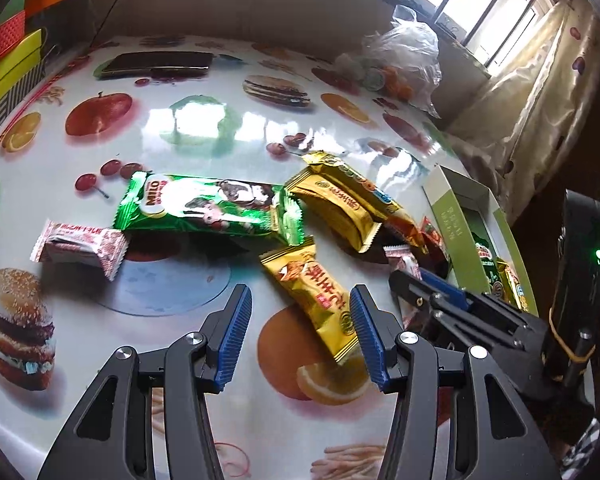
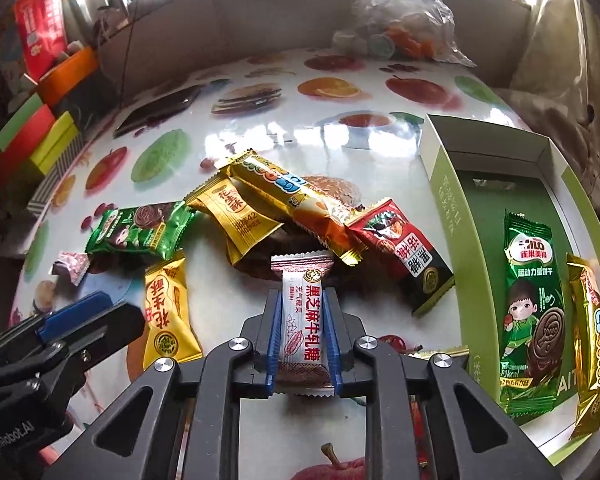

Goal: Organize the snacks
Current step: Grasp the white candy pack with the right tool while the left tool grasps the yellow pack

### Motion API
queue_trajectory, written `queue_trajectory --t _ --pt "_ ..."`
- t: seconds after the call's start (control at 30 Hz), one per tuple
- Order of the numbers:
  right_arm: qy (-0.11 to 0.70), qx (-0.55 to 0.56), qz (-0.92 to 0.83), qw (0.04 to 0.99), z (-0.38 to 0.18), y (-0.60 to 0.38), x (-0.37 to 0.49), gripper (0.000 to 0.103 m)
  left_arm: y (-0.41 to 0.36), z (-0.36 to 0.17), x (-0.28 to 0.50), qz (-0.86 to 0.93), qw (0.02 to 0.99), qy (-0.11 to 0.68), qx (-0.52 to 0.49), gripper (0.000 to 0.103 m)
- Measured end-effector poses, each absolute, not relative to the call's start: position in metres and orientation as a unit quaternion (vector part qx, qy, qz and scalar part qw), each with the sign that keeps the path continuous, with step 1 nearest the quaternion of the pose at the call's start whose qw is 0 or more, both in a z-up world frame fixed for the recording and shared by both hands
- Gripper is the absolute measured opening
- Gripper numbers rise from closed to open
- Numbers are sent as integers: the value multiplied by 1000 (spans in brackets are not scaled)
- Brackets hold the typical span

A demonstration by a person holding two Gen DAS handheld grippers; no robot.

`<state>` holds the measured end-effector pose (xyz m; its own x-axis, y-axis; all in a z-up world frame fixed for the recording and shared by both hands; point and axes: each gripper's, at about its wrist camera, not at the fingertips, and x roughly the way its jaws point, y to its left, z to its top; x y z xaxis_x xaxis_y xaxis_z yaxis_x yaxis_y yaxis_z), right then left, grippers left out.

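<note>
My right gripper (image 2: pixel 302 296) is shut on a white sesame nougat packet (image 2: pixel 302 320), its blue pads pressing both long sides. My left gripper (image 1: pixel 300 290) hangs open above a yellow peanut-candy packet (image 1: pixel 314 300) that lies by its right finger. On the table lies a loose pile: a green Milo bar (image 1: pixel 208 208), gold packets (image 2: pixel 240 216), a long gold bar (image 2: pixel 296 200), a red-and-black packet (image 2: pixel 400 256) and a pink-and-white candy (image 1: pixel 80 244). At the right, a green-and-white box (image 2: pixel 436 168) holds a Milo bar (image 2: pixel 534 320) and a gold bar (image 2: pixel 588 340).
The table (image 1: pixel 204 128) carries a glossy fruit-and-burger print. A phone (image 1: pixel 160 64) lies at the far side, and a plastic bag (image 1: pixel 404 56) of small items sits at the far right. Coloured boxes (image 1: pixel 12 52) are stacked past the left edge.
</note>
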<state>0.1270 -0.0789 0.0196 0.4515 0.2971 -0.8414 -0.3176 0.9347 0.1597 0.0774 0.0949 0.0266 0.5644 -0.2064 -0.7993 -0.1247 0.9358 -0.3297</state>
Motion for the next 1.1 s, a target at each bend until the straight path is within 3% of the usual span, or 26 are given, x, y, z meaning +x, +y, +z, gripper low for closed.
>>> queue_trajectory --t 0.93,1.1 --pt "491 8 184 851 19 -94 114 19 74 10 99 32 862 494 -105 52" --pt "491 8 183 852 19 -95 113 19 74 11 98 35 863 493 -100 35"
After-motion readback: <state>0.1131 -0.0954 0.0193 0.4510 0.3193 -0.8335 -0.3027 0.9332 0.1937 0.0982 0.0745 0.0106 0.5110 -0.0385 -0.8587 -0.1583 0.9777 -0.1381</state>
